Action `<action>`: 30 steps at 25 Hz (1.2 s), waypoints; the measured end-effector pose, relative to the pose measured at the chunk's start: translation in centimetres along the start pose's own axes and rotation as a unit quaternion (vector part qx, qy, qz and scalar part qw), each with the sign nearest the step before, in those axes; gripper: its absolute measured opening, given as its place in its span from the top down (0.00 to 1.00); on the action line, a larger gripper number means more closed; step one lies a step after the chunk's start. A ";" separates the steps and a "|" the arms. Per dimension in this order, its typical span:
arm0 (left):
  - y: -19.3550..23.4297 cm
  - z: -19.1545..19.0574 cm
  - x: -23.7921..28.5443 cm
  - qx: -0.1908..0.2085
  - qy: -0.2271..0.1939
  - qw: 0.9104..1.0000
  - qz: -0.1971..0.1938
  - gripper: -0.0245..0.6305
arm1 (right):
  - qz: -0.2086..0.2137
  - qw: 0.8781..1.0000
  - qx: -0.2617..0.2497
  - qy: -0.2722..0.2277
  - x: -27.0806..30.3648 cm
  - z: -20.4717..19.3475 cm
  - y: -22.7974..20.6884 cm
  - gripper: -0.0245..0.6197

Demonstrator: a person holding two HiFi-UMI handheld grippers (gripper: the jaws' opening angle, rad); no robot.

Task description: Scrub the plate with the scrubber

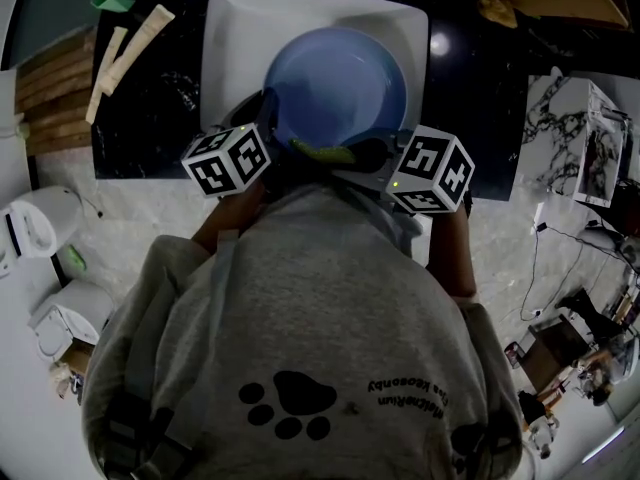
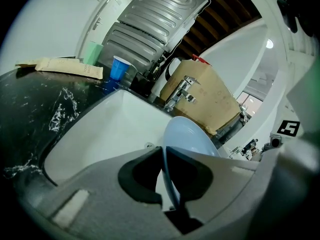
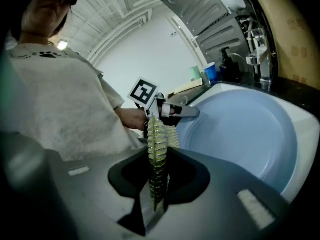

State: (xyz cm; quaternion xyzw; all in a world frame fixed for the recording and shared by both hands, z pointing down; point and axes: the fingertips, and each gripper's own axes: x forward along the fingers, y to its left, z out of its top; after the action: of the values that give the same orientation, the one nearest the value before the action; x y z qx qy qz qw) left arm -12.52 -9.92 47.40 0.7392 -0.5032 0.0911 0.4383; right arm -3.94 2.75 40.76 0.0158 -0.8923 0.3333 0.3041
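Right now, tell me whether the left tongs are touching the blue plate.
Touching. The left gripper view shows the left tongs shut on the blue plate, with its thin rim pinched between both jaws.

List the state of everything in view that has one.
plate: tilted on edge over the sink, rim gripped
left tool: shut on plate rim
scrubber: clamped, by plate's near edge; contact unclear
right tool: shut on scrubber
blue cup: upright on counter
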 end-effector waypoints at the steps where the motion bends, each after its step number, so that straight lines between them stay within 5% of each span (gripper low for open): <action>1: 0.1 0.0 0.1 -0.007 0.002 1.000 -0.002 0.93 | -0.010 1.000 -0.001 -0.016 -0.4 0.6 -0.5 0.85; 6: 0.3 0.7 0.7 -0.043 0.007 0.999 -0.015 0.92 | -0.082 0.993 0.006 -0.083 -3.1 2.9 -3.6 0.85; 16: 0.9 3.8 3.5 -0.021 0.009 1.000 -0.020 0.92 | -0.161 0.974 -0.018 -0.161 -4.6 6.5 -8.2 0.85; 30: 5.2 2.0 10.1 -0.019 0.085 0.996 -0.007 0.92 | -0.227 0.968 0.028 -0.107 -1.6 4.3 -16.1 0.85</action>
State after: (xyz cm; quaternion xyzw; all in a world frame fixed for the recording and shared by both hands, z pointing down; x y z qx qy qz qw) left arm -12.58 -18.66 54.91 0.7238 -0.4609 0.1408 0.4938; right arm -1.18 -12.67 46.74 0.2620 -0.8833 0.2763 0.2736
